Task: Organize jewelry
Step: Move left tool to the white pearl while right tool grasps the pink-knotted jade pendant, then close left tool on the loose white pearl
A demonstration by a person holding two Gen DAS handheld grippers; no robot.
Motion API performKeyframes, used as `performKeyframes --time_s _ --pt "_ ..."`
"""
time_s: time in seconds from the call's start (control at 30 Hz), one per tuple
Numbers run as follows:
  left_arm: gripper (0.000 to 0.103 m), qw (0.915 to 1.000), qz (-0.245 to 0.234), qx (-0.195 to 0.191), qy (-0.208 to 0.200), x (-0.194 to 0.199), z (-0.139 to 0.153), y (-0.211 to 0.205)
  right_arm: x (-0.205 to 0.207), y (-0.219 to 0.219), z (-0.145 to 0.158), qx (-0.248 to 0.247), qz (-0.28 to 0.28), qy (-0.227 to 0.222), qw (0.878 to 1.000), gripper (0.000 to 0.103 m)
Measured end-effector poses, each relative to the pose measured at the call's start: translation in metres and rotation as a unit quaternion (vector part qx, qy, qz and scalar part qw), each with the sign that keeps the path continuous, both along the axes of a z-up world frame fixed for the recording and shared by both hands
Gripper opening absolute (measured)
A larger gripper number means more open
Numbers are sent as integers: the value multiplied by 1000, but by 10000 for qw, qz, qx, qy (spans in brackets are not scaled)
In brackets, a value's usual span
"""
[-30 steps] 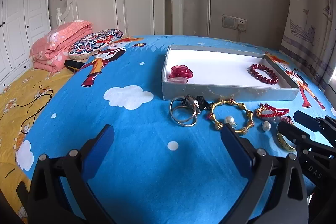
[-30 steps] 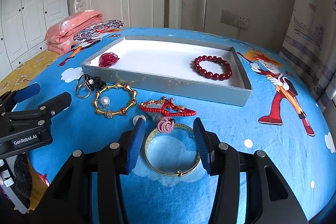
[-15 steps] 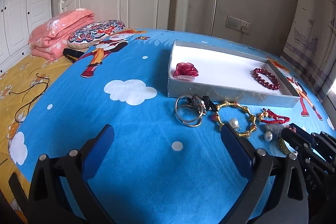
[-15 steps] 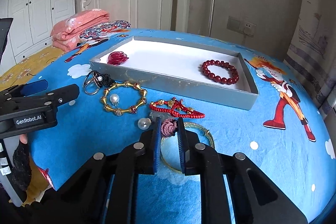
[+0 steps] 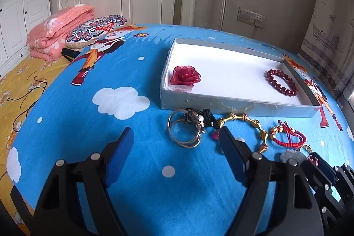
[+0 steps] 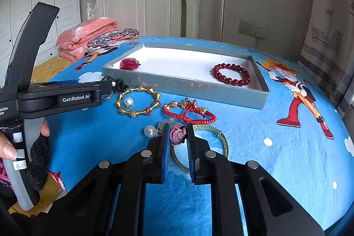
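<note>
In the right wrist view my right gripper is shut on a pink knotted cord ball that lies on the blue bedspread beside a thin bangle. My left gripper is closing, and its blue pads stand apart on either side of a pair of metal rings without touching them. A grey tray behind holds a red fabric rose and a dark red bead bracelet. In front of the tray lie a gold bracelet and a red cord bracelet.
A loose pearl lies left of the right pads. A black ornament touches the rings. Folded pink bedding and a patterned cushion sit far left by the headboard. A hand holds the left gripper's handle.
The right gripper's jaws went from apart to shut on the pink knot. The left gripper came closer to the rings and its jaws narrowed.
</note>
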State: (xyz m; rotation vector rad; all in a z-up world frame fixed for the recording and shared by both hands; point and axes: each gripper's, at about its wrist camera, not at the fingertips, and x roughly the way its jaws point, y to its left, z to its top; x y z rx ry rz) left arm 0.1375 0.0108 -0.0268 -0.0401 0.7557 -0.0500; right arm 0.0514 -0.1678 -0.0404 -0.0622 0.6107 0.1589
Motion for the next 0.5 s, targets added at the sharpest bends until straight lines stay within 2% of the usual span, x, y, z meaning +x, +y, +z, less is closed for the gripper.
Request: performKeyframes --time_s 0.03,0.07,0.1,0.13,0.17,0.27,0.37,0.5 --pt "67 10000 -3 13 86 3 -2 -1 0 0 0 24 8 1 10000 15" --pt "57 9998 -31 36 199 6 -5 -2 0 0 0 36 23 6 10000 15" --pt "40 9995 -121 21 299 8 -8 -3 -1 0 0 38 21 -4 10000 15" --pt "34 9995 -120 115 275 8 -10 -4 -1 0 1 48 19 -8 10000 15" --pt "24 9996 -151 109 223 6 -10 -5 -1 0 1 56 19 -5 10000 15" --pt "15 9997 -177 150 57 -2 -11 -5 -2 -1 1 63 3 -8 10000 15" --pt "0 9992 -347 198 -85 -15 -11 -7 -4 -1 2 39 3 -21 10000 15" --pt "0 9989 -464 79 -59 -34 -13 -3 -8 -1 2 71 20 -10 10000 15"
